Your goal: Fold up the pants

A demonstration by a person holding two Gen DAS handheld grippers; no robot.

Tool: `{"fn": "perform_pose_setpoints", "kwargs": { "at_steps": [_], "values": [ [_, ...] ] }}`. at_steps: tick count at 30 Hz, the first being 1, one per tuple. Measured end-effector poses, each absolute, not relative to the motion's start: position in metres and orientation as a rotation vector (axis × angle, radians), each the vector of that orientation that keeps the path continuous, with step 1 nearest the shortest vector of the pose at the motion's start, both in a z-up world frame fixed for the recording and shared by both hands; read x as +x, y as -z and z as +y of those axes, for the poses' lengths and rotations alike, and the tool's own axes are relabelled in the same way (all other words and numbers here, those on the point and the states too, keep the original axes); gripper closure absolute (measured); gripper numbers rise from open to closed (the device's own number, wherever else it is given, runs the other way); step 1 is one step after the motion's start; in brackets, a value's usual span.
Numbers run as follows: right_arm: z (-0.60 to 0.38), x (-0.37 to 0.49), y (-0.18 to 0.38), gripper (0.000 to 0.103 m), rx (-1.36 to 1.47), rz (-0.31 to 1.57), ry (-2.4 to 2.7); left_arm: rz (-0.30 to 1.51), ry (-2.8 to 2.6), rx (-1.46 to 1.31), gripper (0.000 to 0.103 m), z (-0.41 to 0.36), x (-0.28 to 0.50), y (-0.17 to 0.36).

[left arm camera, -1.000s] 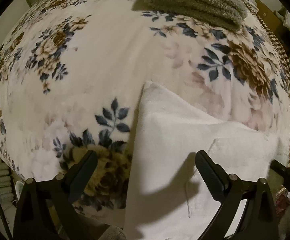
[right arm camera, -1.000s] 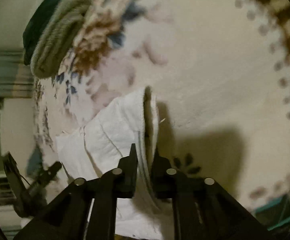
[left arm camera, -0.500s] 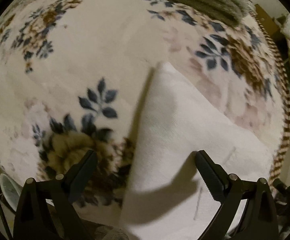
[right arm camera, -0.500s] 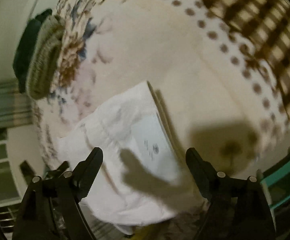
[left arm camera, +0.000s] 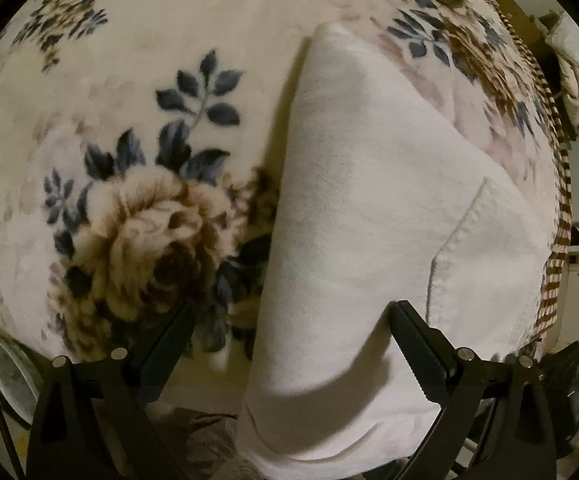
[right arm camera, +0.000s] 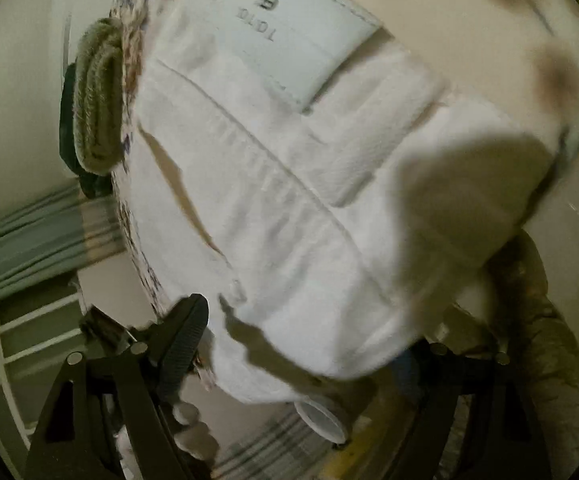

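The folded white pants [left arm camera: 369,220] lie on the floral blanket [left arm camera: 129,80]. Left gripper [left arm camera: 289,344] and right gripper [right arm camera: 309,344] both gape, the pants' near edge cut off below them.

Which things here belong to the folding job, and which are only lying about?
For the job: white pants, left gripper, right gripper.
Lying about: floral blanket, folded green towel, white cup.

Dim, warm indoor light; strong fisheye bending at the rims.
The right wrist view is smeared by motion blur, and hard shadows are cast across the white pants [right arm camera: 289,208].
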State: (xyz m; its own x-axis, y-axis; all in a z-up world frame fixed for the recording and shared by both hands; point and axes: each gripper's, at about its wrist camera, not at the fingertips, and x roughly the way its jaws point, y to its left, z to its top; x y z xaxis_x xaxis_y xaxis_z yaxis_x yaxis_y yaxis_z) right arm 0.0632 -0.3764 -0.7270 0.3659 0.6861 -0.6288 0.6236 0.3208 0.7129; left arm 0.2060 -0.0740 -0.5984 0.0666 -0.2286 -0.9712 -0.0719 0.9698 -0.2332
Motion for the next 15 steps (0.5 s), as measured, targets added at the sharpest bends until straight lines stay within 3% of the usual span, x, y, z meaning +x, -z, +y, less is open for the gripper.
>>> {"fn": "perform_pose_setpoints", "kwargs": {
  "at_steps": [6, 11, 12, 13, 14, 15],
  "values": [
    [-0.369, 0.058, 0.708, 0.020, 1.345, 1.224, -0.058, 1.532, 0.183, -0.293, 0.002, -0.075, 0.222, 0.616],
    [-0.347, 0.079, 0.726, 0.012, 1.268, 1.272, -0.012, 1.533, 0.216, -0.354, 0.004, -0.075, 0.224, 0.629],
    [-0.340, 0.082, 0.721, 0.013, 1.239, 1.280, -0.001, 1.519, 0.226, -0.349, 0.015, -0.076, 0.224, 0.628],
    [-0.337, 0.082, 0.716, 0.026, 1.213, 1.281, 0.009, 1.504, 0.254, -0.357, 0.031, -0.078, 0.224, 0.625],
    [-0.333, 0.080, 0.710, 0.036, 1.173, 1.289, 0.046, 1.502, 0.308, -0.382, 0.056, -0.083, 0.225, 0.623],
    [-0.335, 0.081, 0.707, 0.049, 1.182, 1.282, 0.052, 1.495, 0.311, -0.346, 0.065, -0.089, 0.224, 0.617]
  ]
}}
